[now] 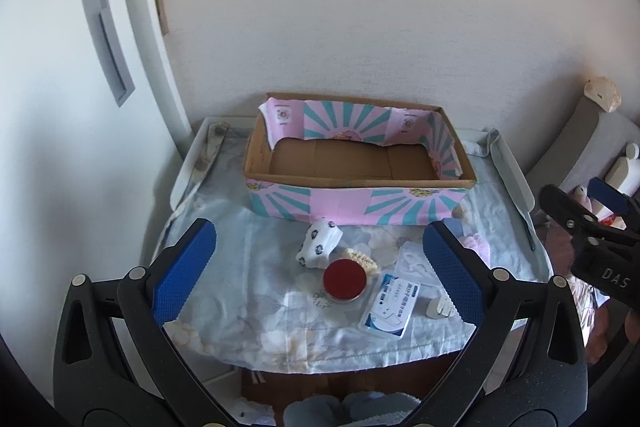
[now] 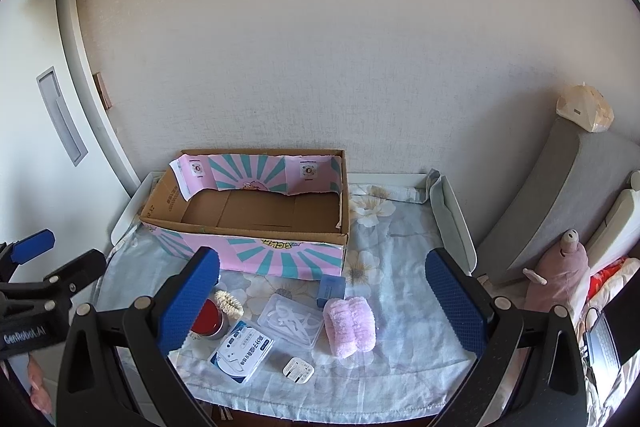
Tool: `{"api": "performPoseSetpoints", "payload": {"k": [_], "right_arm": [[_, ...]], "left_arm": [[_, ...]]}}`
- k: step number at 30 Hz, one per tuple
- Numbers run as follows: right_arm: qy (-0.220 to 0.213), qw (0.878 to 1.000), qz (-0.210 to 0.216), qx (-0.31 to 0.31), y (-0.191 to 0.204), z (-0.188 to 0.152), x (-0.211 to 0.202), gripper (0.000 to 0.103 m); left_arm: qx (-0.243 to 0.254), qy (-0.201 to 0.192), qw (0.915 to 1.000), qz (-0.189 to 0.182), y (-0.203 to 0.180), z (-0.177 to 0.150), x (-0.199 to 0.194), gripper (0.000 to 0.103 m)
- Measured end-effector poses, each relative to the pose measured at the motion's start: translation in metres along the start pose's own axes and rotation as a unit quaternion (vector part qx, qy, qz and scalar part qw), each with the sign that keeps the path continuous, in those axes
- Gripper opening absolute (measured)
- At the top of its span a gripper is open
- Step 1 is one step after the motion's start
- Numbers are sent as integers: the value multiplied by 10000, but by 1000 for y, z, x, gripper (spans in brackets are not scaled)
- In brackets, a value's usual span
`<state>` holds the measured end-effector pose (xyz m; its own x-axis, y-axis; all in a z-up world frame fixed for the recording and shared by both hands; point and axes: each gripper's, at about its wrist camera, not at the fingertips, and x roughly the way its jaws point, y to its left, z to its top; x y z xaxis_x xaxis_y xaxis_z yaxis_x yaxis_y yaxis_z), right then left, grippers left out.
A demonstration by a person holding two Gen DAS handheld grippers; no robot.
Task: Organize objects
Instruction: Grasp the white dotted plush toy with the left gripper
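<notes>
Both hand-held grippers hang above the near edge of a small table covered with a flowered cloth (image 2: 404, 239). In the left wrist view the left gripper (image 1: 320, 267) fills the lower part of the frame, its blue pads wide apart with nothing between them. In the right wrist view the right gripper (image 2: 324, 303) stands the same way, released and holding nothing.

A cardboard box (image 1: 360, 183) with pink and teal paper sits at the centre of the left wrist view, at the far part of the table. Its top is uncovered and its long axis runs from left to right across the frame, along the wall.

The small things lie on the cloth in front of the box, in the lower centre of both views. A round red tin (image 1: 345, 279) lies flat, and a cream scrunchie (image 1: 360, 259) touches its upper edge. A rolled white sock with dark flowers (image 1: 318, 246) lies just beside them, toward the upper left. A white and blue packet (image 1: 389, 309) lies with its long axis tilted toward the upper right. In the right wrist view a clear plastic case (image 2: 290, 319) lies between the packet and a rolled pink towel (image 2: 350, 325), whose long axis points toward the box. A small blue box (image 2: 332, 289) stands behind the towel, and a white charger plug (image 2: 298, 371) lies nearest the table edge.
</notes>
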<state>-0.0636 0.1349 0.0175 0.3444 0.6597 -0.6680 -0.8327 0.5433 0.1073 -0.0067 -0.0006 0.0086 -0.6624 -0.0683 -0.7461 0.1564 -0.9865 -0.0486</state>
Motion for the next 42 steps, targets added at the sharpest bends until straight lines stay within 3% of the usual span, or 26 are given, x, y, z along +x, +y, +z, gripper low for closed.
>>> {"api": "performPoseSetpoints", "payload": {"k": [3,4,14,19,20,24,26,33,42], "right_arm": [[17,10000,-8,-35,-2,-1,0,103],[104,9976,505,-461,-3,-2,1,103],[345,9981,347,-385,-14,-13,8,103],[460,9984,143,-312,-27,-18,8,103],[492,9960,424,-606,-30,-19,8,103],[578,9968,248,-484,-44,-23,10,103],[627,9970,183,-425,-49,-25,12,103],[702,9969,105,-341,-54,-28,14,103],[673,9968,184,-379,-52,-27,15,103]], "left_arm": [[-77,182,9998,-16,16,1,13,102],[-85,280,9996,-58,20,0,19,102],[-191,1357,9894,-480,22,-19,129,102],[-111,1760,9822,-646,14,-29,183,88],[-111,1846,9804,-677,14,-31,194,87],[-51,2070,9758,-698,14,-36,219,80],[-55,2149,9744,-664,14,-37,226,77],[-107,2378,9672,-881,12,-46,242,45],[18,2010,9755,-891,4,-42,220,38]]}}
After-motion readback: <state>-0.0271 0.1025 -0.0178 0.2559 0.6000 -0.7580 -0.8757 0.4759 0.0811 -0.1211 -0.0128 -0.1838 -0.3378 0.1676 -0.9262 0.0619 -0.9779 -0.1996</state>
